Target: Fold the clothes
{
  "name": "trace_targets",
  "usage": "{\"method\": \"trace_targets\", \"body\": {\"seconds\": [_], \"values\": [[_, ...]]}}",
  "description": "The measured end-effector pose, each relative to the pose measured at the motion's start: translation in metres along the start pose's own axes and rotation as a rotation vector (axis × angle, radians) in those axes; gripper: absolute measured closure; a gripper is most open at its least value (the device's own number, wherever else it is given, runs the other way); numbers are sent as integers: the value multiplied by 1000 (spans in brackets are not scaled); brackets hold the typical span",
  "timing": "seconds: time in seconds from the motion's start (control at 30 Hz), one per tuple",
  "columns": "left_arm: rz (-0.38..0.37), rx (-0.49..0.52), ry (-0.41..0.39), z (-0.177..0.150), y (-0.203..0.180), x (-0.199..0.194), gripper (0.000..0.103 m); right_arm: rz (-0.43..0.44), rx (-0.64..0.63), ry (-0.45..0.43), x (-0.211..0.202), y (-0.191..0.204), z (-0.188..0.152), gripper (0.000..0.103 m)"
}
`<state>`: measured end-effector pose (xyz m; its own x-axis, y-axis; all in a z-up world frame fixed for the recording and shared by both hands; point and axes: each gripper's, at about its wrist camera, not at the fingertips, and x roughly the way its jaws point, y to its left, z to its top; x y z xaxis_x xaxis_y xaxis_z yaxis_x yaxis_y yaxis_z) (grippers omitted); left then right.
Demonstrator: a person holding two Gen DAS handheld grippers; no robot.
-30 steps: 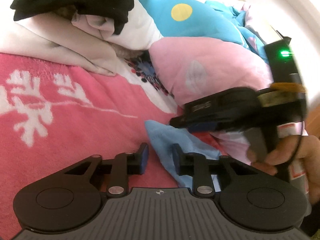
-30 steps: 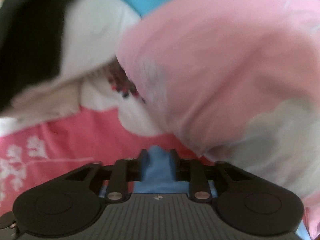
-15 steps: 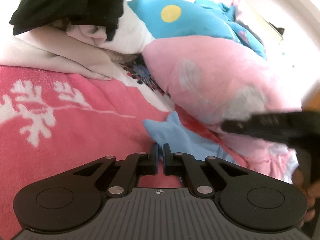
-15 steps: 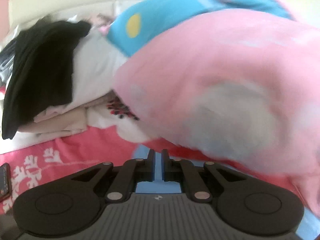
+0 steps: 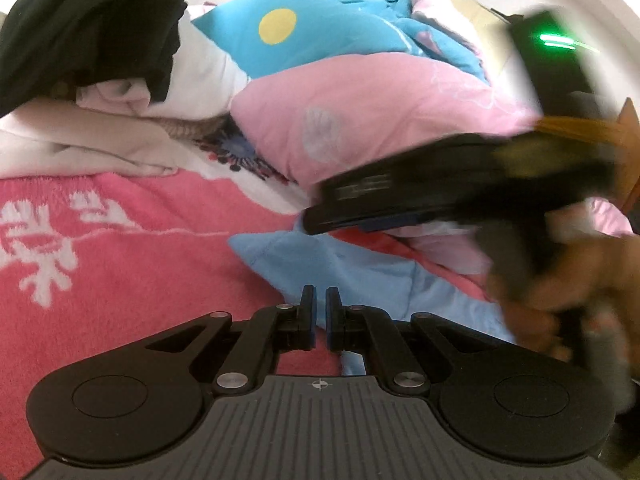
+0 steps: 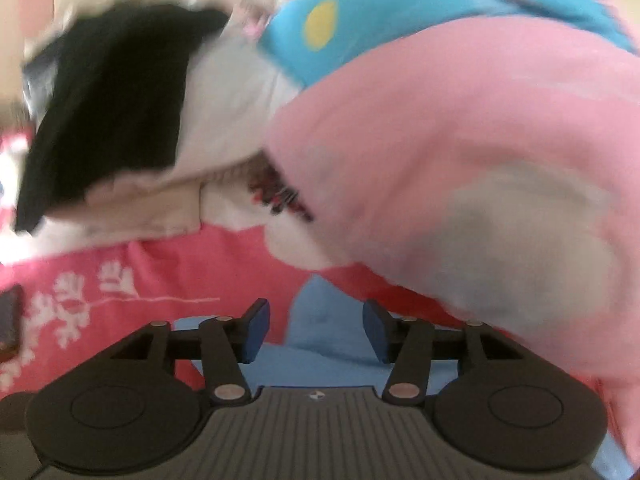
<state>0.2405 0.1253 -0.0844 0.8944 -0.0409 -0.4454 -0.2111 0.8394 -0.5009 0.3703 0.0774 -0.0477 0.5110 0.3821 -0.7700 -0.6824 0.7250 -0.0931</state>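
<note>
Pose first: the left tool (image 5: 320, 308) is angled gently downward over the pink blanket (image 5: 120, 264), its two fingers drawn together with only a slit between them. Whether an edge of the light blue garment (image 5: 340, 268) is caught in that slit cannot be told, since the cloth lies directly behind the tips. The right tool (image 6: 316, 326) is tipped more steeply down, and its jaws have just been opening; they are seen released, standing apart with the blue cloth below and between them, untouched by the pads (image 6: 256, 332). In the left view the right tool is seen side-on as a blurred black body, gripped from beneath by a hand (image 5: 560, 300) to the right of the garment.

The light blue garment is spread flat on the blanket, its long axis running from a pointed corner on the left toward the right, where it passes under the pink duvet (image 5: 380, 120). A black garment (image 5: 88, 28) is piled on white cloth beyond the blanket
</note>
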Motion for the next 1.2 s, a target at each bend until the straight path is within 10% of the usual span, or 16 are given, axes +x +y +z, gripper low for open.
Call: {"method": "trace_targets", "body": {"seconds": [0.1,0.23,0.5,0.77,0.9,1.03,1.2], "values": [[11,-29,9,2,4,1,100,-35,-21,101,39,9,12,54],[42,-75,16,6,11,1,95,-10,61,71,45,2,18,95],[70,-95,35,4,13,6,89,134,406,-311,-48,-42,-43,95],[72,-90,35,2,11,8,83,-83,656,-144,-53,-101,-110,90],[73,-99,38,2,12,9,83,-68,564,-184,-65,-83,-97,89],[76,-120,26,3,15,8,83,38,306,-200,-63,-38,-57,59],[81,-140,26,3,18,8,83,119,67,-136,-39,8,-20,59]]}}
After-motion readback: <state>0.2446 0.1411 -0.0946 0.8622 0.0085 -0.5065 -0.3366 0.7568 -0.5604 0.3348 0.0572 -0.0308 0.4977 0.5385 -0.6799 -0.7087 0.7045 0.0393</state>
